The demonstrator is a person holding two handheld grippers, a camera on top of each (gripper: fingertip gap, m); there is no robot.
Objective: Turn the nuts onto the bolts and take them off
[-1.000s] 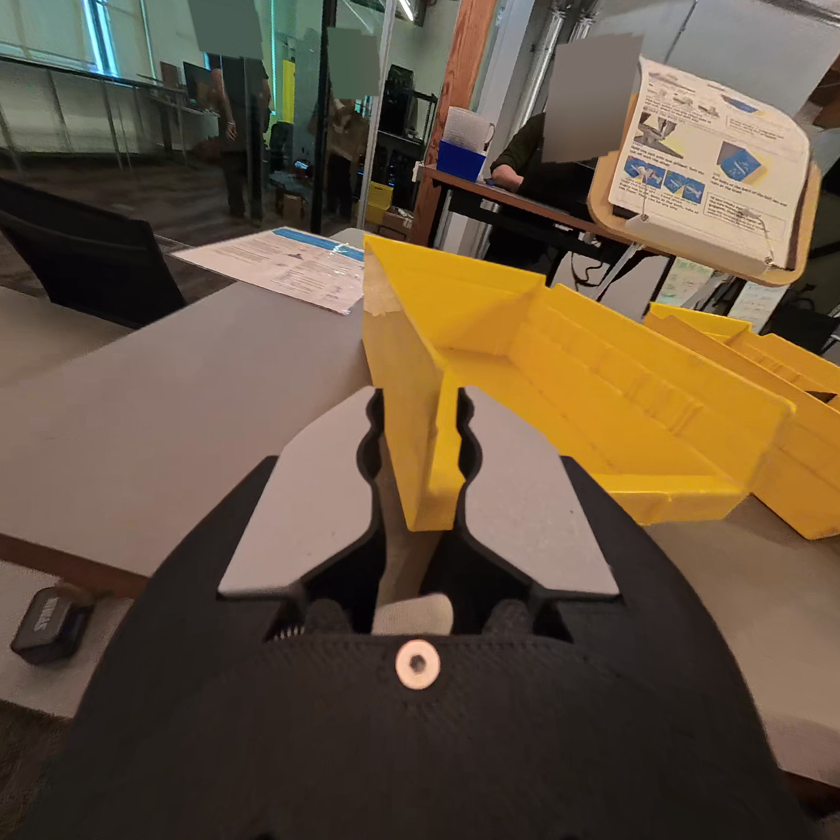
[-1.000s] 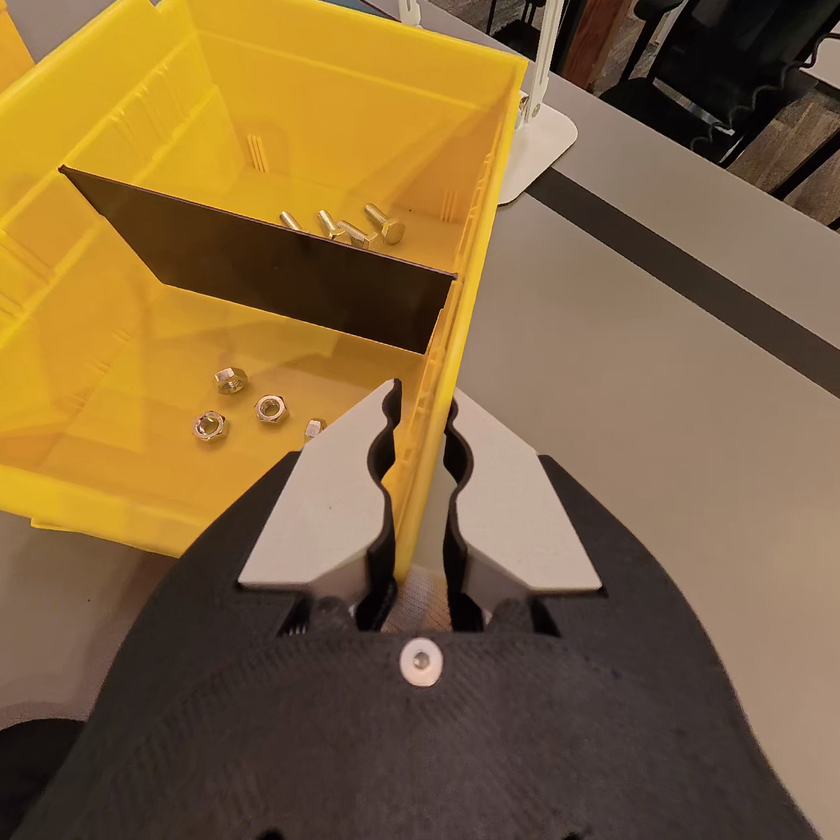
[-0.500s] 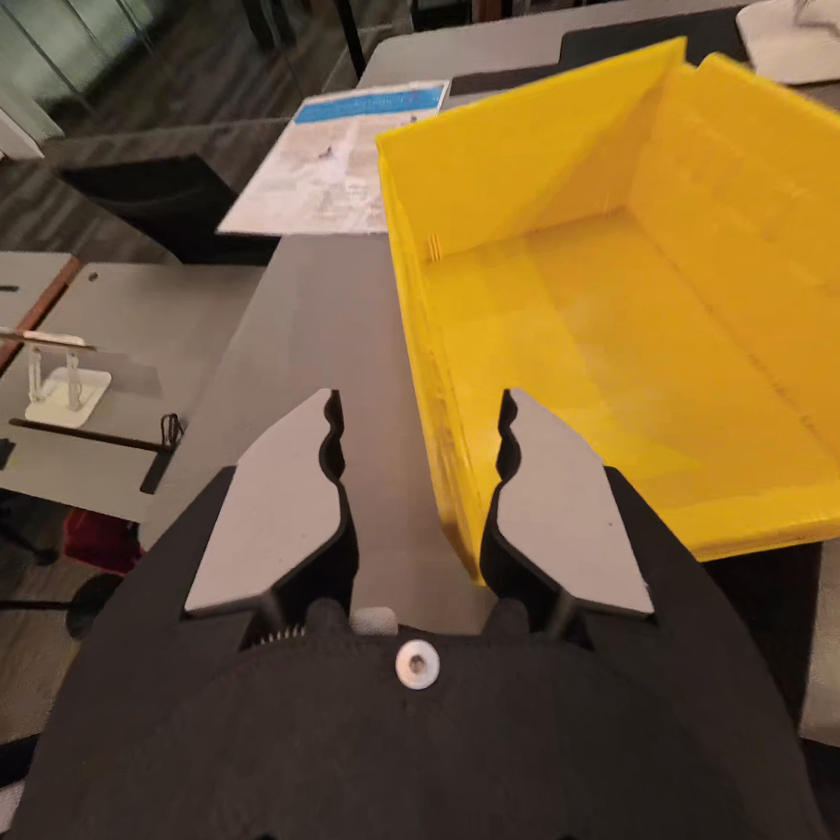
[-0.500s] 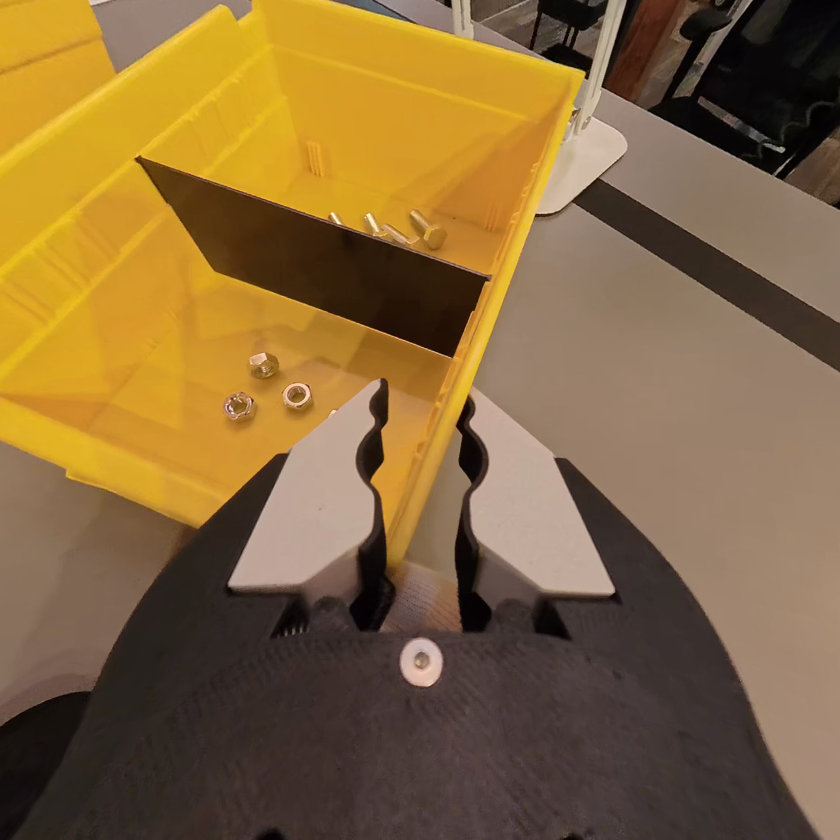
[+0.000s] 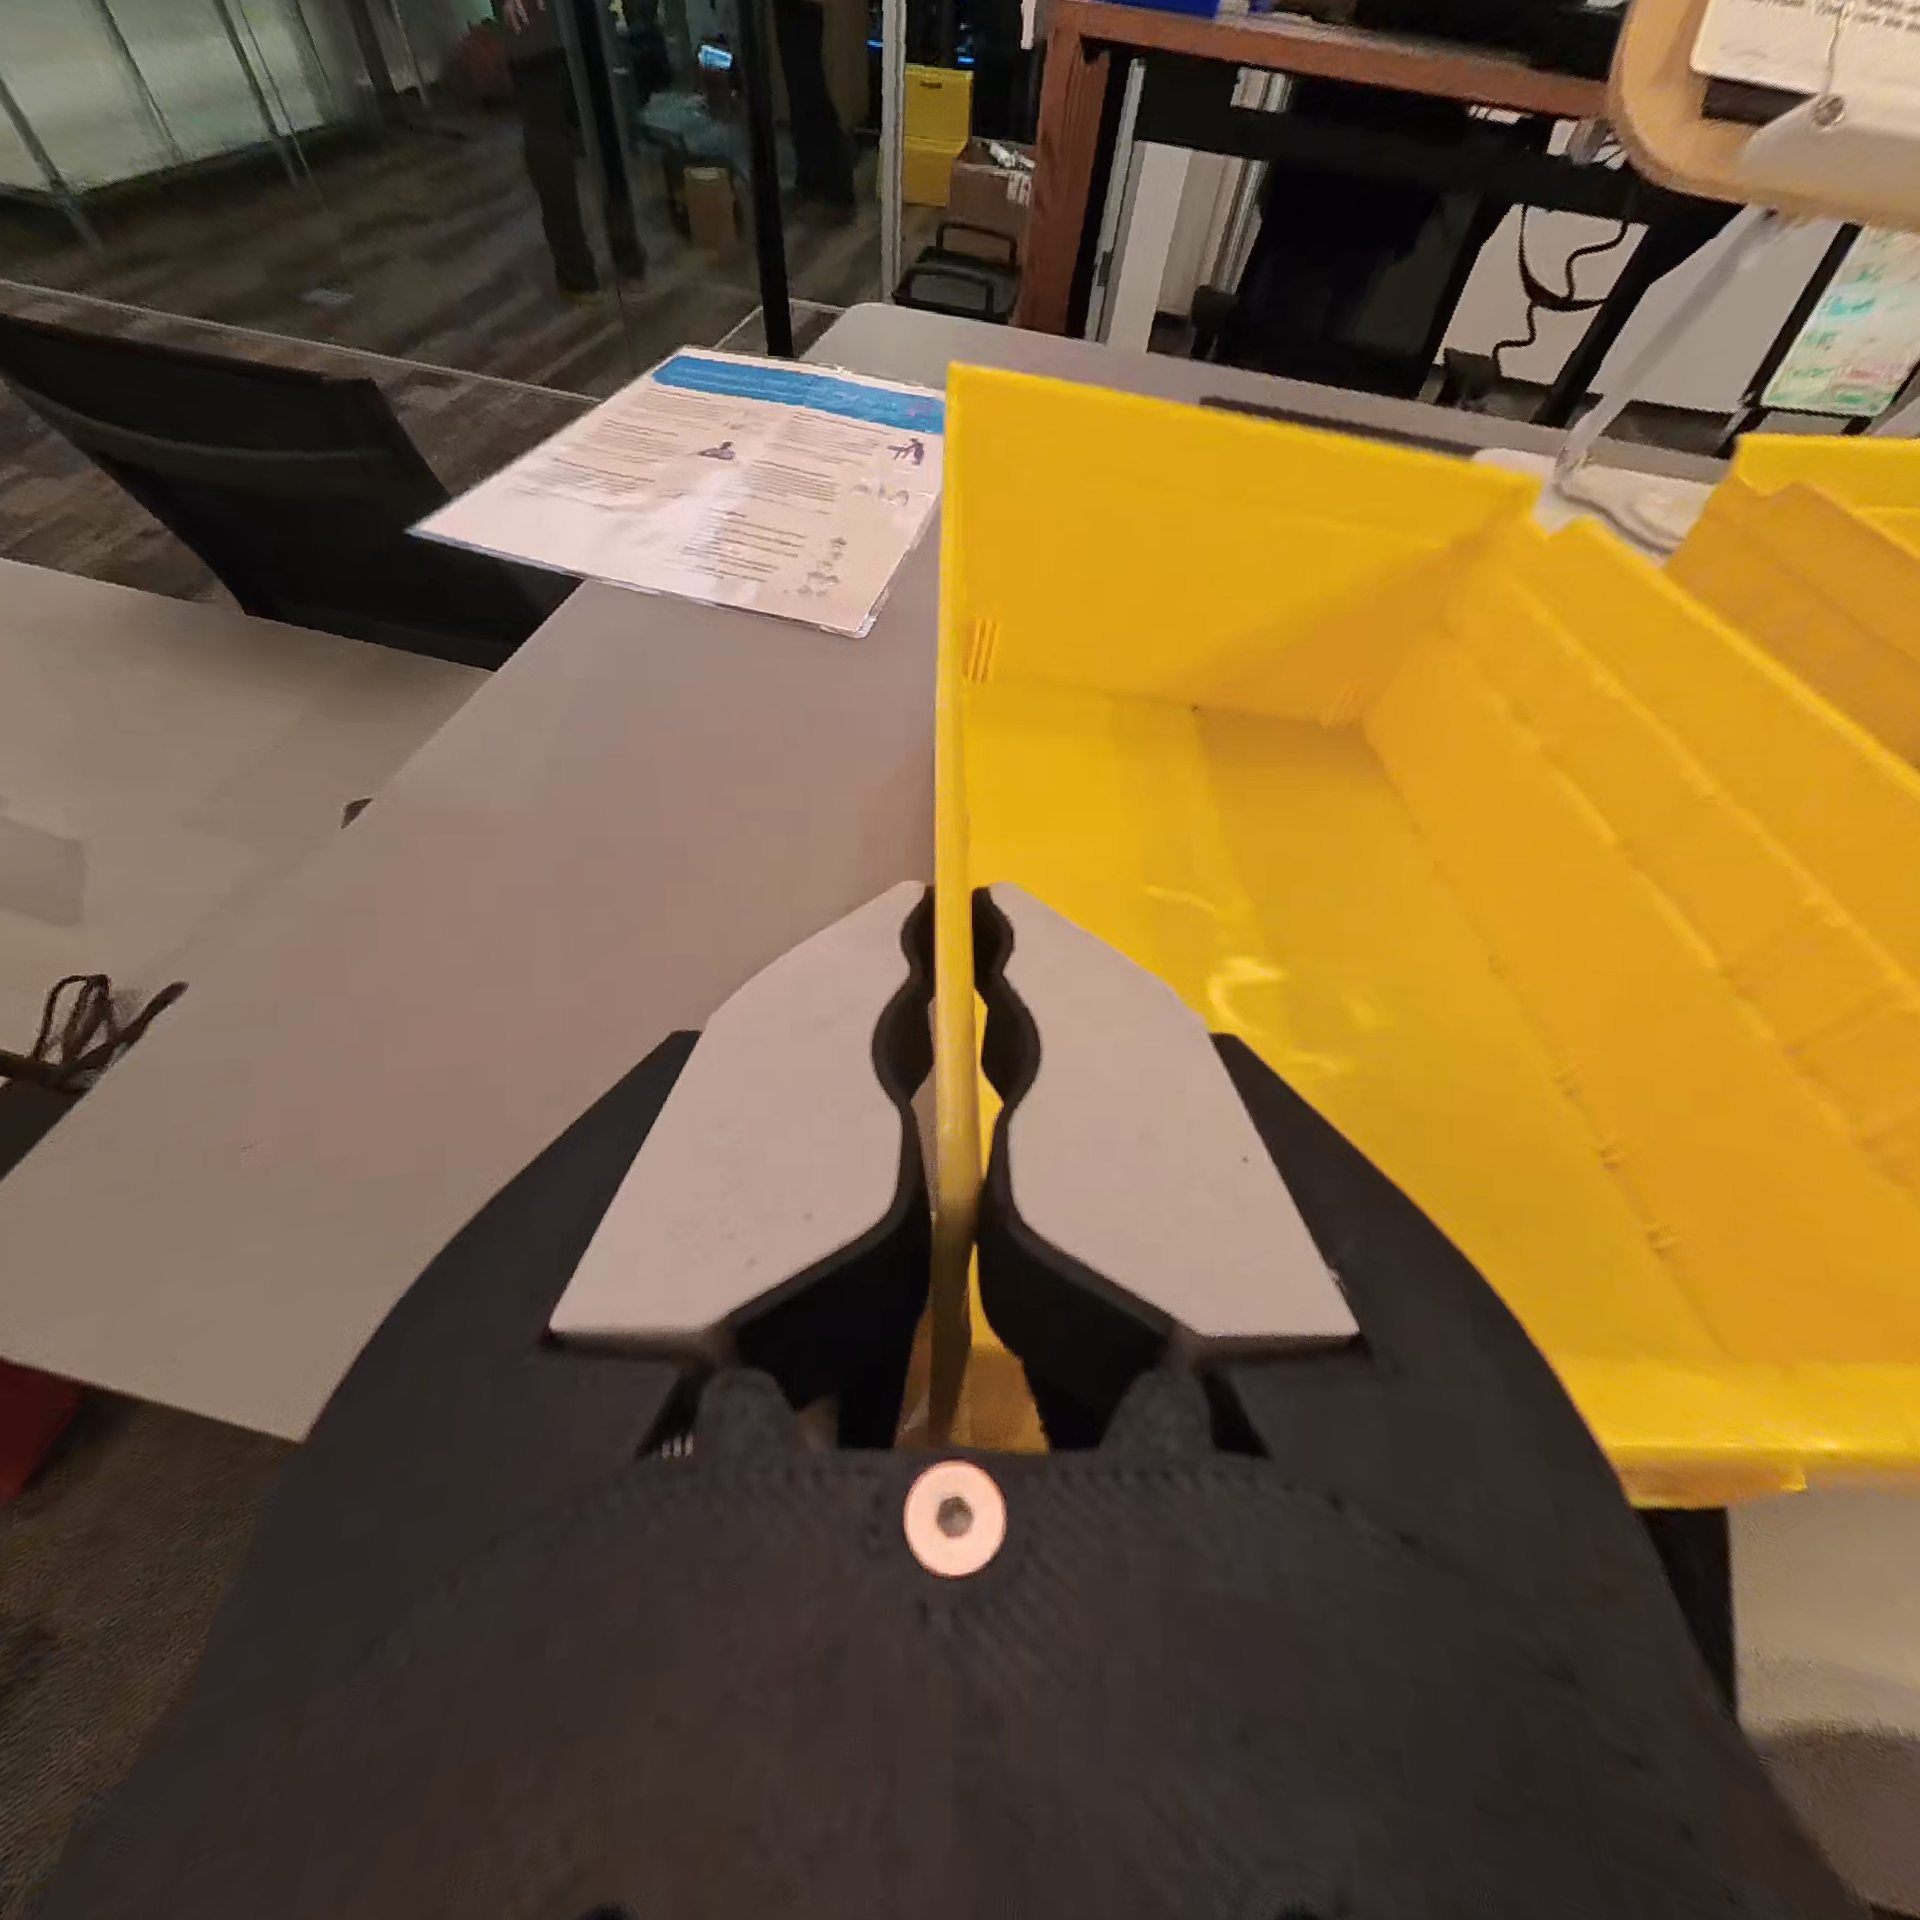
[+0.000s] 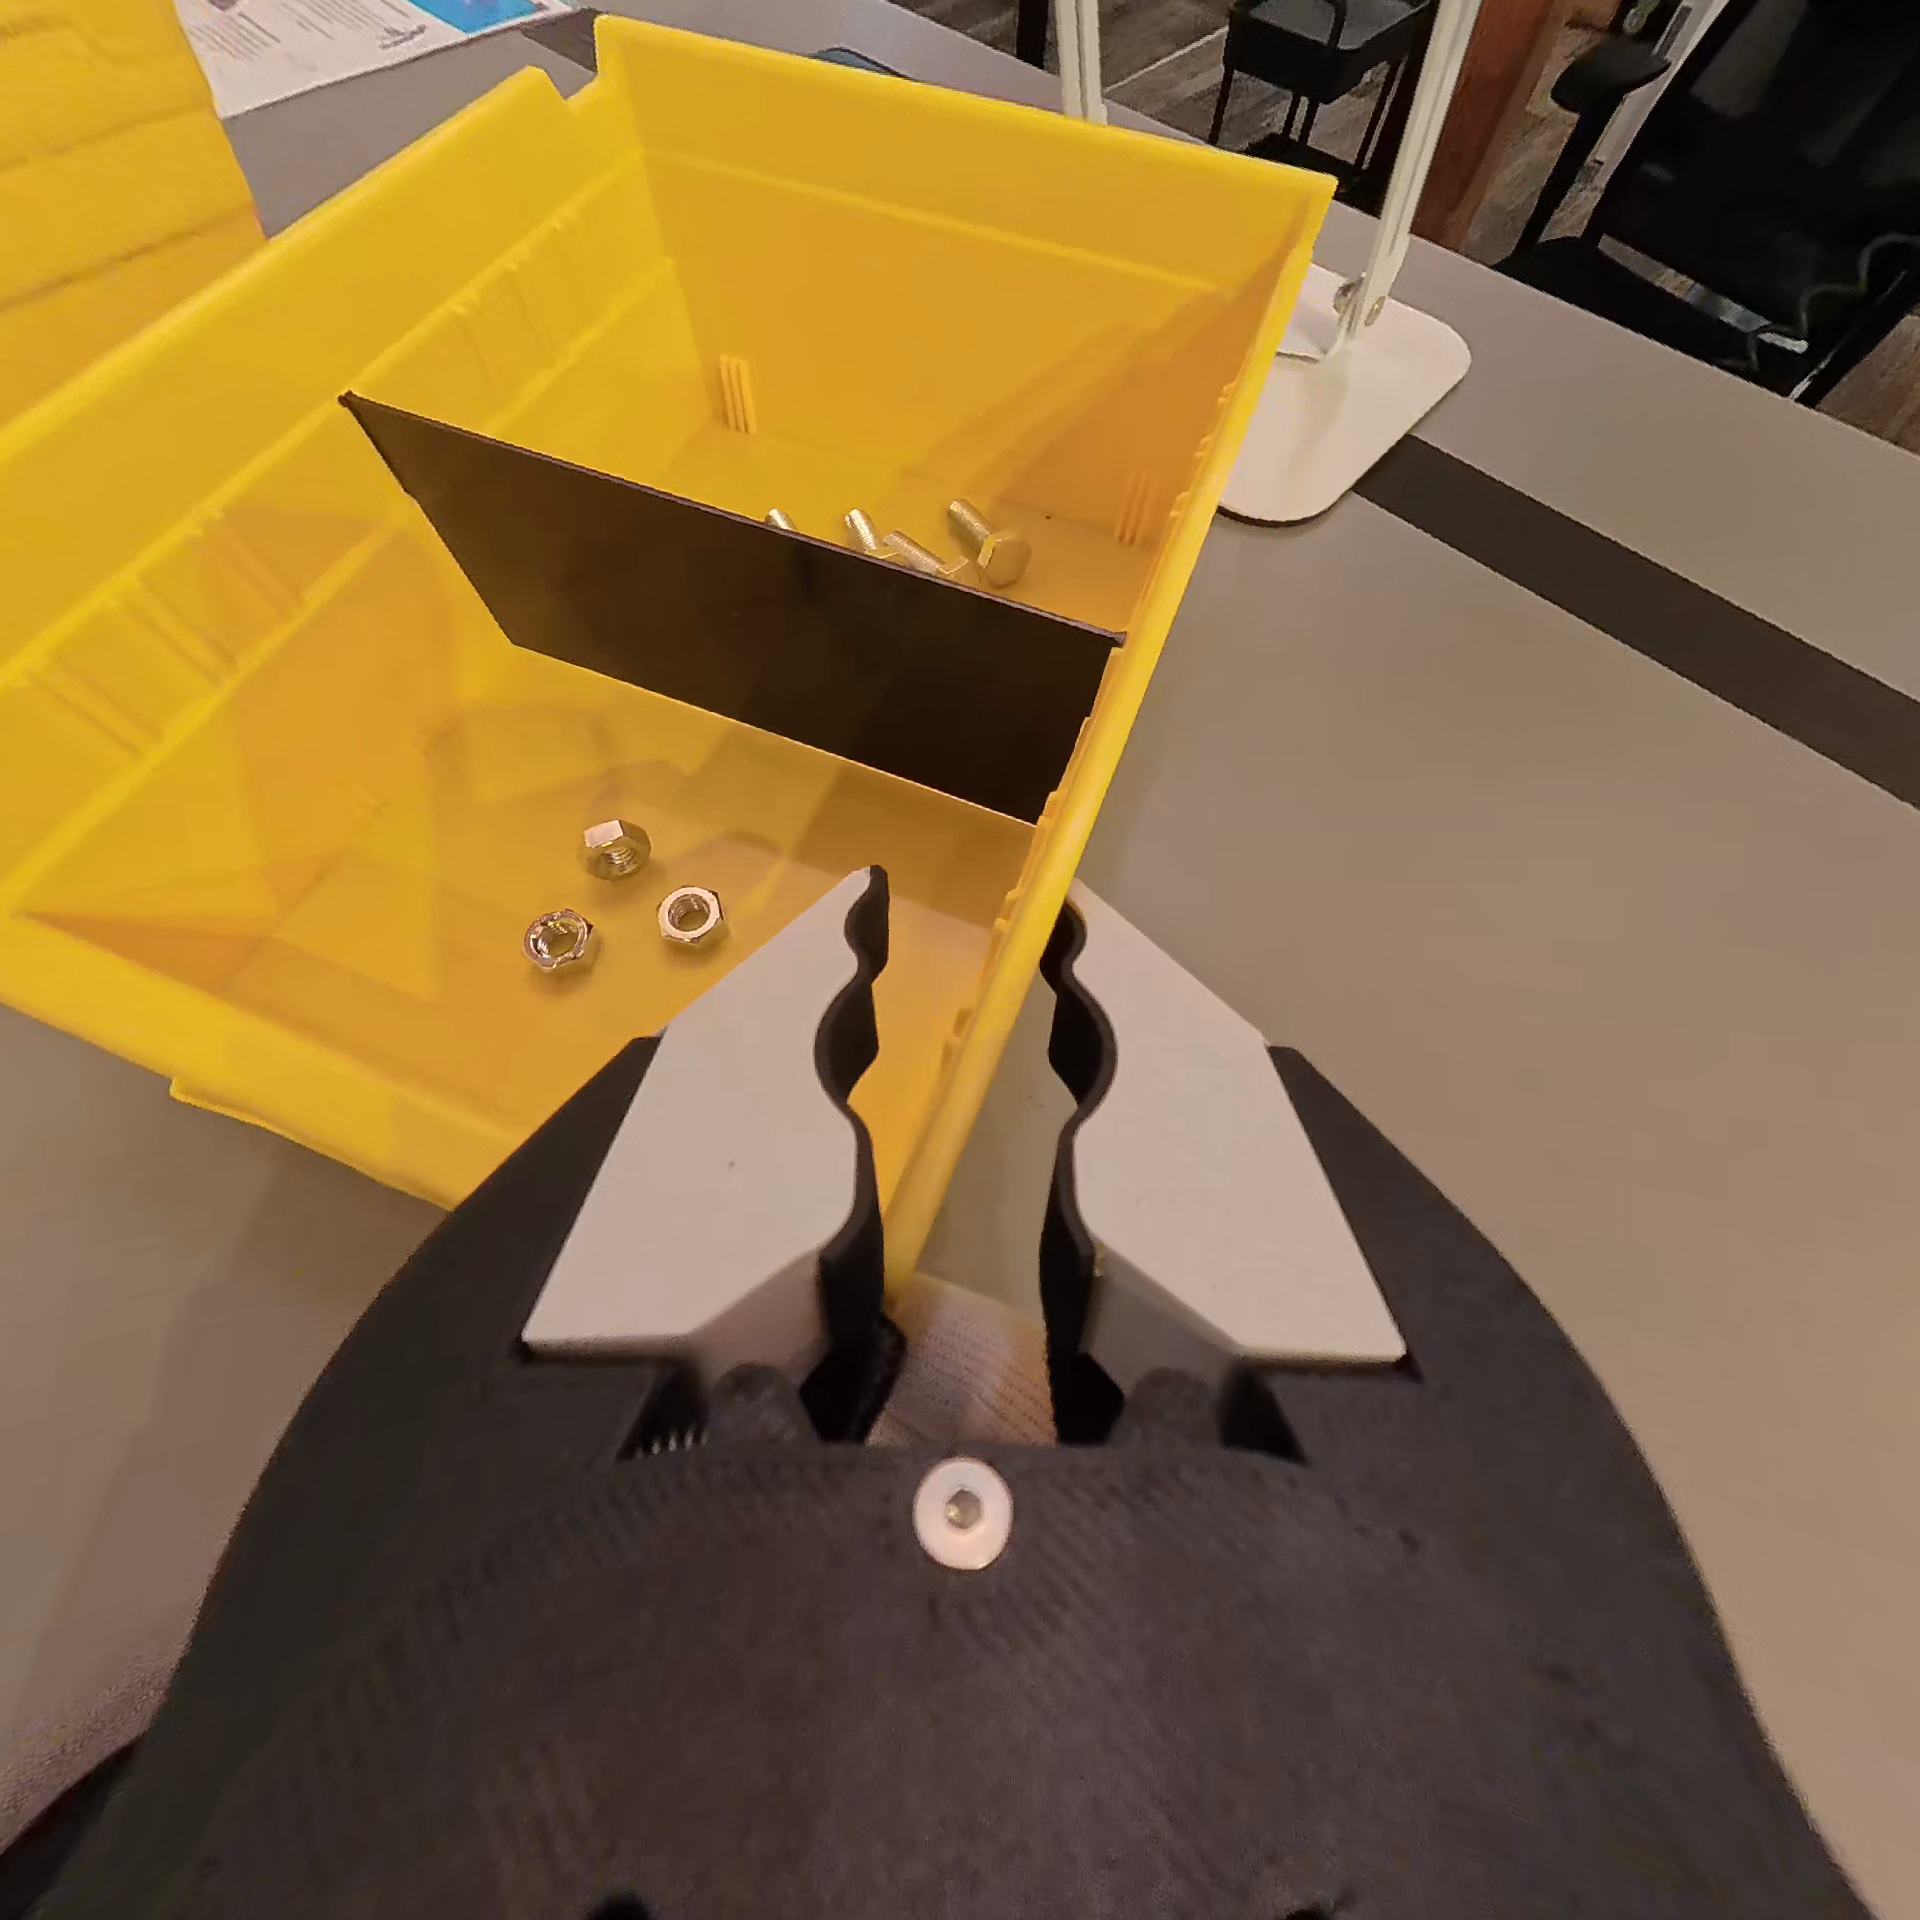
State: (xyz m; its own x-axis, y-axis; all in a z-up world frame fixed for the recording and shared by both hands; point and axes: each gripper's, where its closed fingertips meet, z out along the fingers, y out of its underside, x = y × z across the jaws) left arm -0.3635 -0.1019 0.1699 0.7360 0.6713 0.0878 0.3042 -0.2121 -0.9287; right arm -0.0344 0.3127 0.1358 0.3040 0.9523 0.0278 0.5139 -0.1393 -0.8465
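Left hand-held gripper (image 5: 948, 914): closing narrowly on the side wall of an empty yellow bin (image 5: 1299, 935), gripping its rim.
Right hand-held gripper (image 6: 961, 920): straddling the side wall of the divided yellow bin (image 6: 935, 177), jaws part open, seemingly not pinching.
Nuts (image 6: 623, 904): three lying loose in the near compartment.
Bolts (image 6: 914, 540): lying bare beyond the black divider (image 6: 779, 644).
Worktop (image 6: 1455, 883): carrying the bins.
Progress: apparently nothing is getting threaded yet; picking, turning on and removing all remain.
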